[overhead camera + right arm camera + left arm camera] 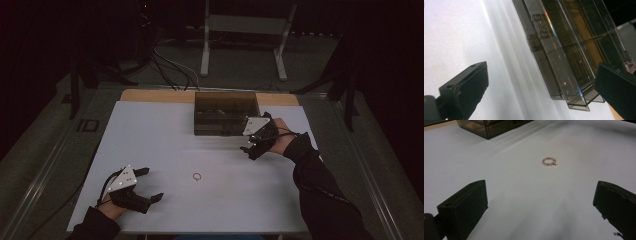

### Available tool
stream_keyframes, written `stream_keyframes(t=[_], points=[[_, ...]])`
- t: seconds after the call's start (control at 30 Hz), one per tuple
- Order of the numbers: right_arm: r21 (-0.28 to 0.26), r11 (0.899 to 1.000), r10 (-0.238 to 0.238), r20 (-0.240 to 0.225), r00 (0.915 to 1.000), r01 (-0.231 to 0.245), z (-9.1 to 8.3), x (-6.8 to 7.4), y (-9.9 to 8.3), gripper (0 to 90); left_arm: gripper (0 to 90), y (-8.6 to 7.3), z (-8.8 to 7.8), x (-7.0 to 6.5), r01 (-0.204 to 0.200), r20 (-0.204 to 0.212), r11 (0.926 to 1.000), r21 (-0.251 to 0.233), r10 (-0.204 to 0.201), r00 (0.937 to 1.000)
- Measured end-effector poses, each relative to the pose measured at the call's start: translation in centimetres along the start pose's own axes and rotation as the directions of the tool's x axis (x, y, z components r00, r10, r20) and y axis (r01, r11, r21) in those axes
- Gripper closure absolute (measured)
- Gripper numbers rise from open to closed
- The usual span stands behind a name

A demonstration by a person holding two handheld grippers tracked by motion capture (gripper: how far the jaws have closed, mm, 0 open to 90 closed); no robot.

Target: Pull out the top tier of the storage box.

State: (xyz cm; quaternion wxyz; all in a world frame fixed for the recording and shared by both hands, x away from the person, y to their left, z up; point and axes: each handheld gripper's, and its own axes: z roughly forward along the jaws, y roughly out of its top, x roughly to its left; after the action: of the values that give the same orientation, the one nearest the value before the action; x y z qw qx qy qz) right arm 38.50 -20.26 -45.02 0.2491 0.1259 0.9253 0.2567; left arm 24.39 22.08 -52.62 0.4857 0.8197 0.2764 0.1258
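White sheeting covers my table [165, 130], with dark floor and cables behind it at the top of the high view. My left gripper [149, 184] sits at lower left, jaws spread wide and nothing between them. Its own view has the beaded ring [549, 161] lying flat on the sheet just above centre, well apart from the jaws. My right gripper [249, 148] is right of centre, just beside the smoky clear box [225, 112], jaws wide and holding nothing.
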Motion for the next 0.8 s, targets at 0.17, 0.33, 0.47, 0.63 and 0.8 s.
stream_keyframes(t=[0.17,0.33,0.47,0.63,0.8], points=[[-0.001,1.000,0.010,-0.046,0.9989,-0.010,-0.4,-1.1,-0.1,2.8,1.0,0.0,0.0,0.0,0.001,0.001,1.0000,0.003,-0.001,1.0000],[-0.012,1.000,-0.003,-0.068,0.9977,0.002,-0.8,-1.8,-0.1,2.8,1.0,0.0,0.0,0.0,0.002,0.000,1.0000,0.003,-0.002,1.0000],[-0.029,0.999,0.026,-0.117,0.9928,-0.030,-1.0,-2.8,-0.1,2.9,1.0,0.0,0.0,0.0,0.003,0.001,1.0000,0.003,-0.003,1.0000],[-0.049,0.997,0.043,-0.165,0.9853,-0.052,-1.1,-3.9,-0.3,3.1,1.0,0.0,0.0,0.0,0.003,0.000,1.0000,0.003,-0.003,1.0000],[-0.049,0.996,0.062,-0.211,0.9756,-0.074,-0.8,-4.8,-0.1,4.8,1.1,0.0,0.0,0.0,0.002,0.002,1.0000,0.003,-0.002,1.0000]])
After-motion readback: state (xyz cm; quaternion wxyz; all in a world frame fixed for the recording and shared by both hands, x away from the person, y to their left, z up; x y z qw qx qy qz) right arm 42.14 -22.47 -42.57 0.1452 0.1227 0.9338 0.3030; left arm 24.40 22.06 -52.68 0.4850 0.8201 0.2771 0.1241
